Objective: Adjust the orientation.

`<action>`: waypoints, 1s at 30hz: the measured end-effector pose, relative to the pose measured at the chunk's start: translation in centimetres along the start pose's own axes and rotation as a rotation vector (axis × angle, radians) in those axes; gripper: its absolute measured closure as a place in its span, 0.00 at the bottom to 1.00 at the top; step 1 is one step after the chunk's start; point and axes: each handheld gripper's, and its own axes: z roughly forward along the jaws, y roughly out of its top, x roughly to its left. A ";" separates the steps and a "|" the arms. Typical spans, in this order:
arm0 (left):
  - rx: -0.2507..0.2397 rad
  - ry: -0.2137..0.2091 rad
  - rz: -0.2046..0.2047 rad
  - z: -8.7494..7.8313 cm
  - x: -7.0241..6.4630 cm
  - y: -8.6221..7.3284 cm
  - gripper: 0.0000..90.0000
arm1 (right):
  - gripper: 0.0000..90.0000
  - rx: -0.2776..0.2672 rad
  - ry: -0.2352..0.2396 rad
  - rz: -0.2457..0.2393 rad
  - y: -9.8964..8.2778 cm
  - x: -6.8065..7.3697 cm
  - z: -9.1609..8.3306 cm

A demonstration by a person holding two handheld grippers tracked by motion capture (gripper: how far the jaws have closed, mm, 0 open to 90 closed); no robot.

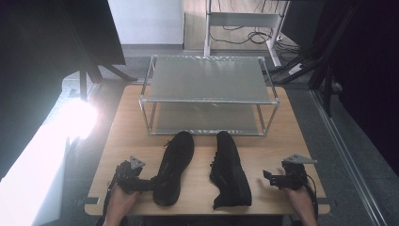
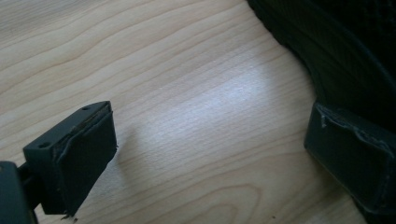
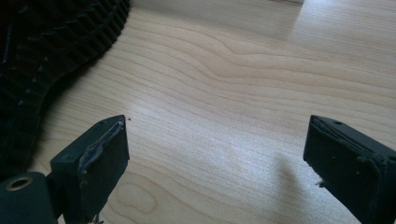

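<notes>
High view: a wooden table point(image 1: 136, 141) occupies the centre of the frame. A two-tier metal rack point(image 1: 207, 94) stands on its far half, in the upper middle of the frame. Two black shoes lie in front of the rack, toes toward it. The left shoe point(image 1: 175, 167) sits left of centre, upright on its sole. The right shoe point(image 1: 229, 170) sits right of centre, tipped on its side, sole edge facing right. The two shoes are apart.

The left gripper point(image 1: 146, 184) is at lower left of the frame, held in the left hand point(image 1: 120, 205), its tip touching or just beside the heel of the left shoe. The right gripper point(image 1: 267, 178) is at lower right, held in the right hand point(image 1: 301, 200), near the right shoe but clear of it.

Left gripper view: jaws spread wide over bare wood. The left shoe point(image 2: 336, 60) fills the upper right of the frame; the right-hand jaw lies against or just beside it, contact cannot be confirmed.

Right gripper view: jaws spread wide, nothing between them. The ribbed sole of the right shoe point(image 3: 51, 51) shows at upper left, apart from the near jaw.
</notes>
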 end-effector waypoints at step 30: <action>-0.105 -0.012 0.034 -0.5 -1.6 0.6 0.00 | 0.08 -0.026 -0.001 -0.008 0.2 0.0 -0.2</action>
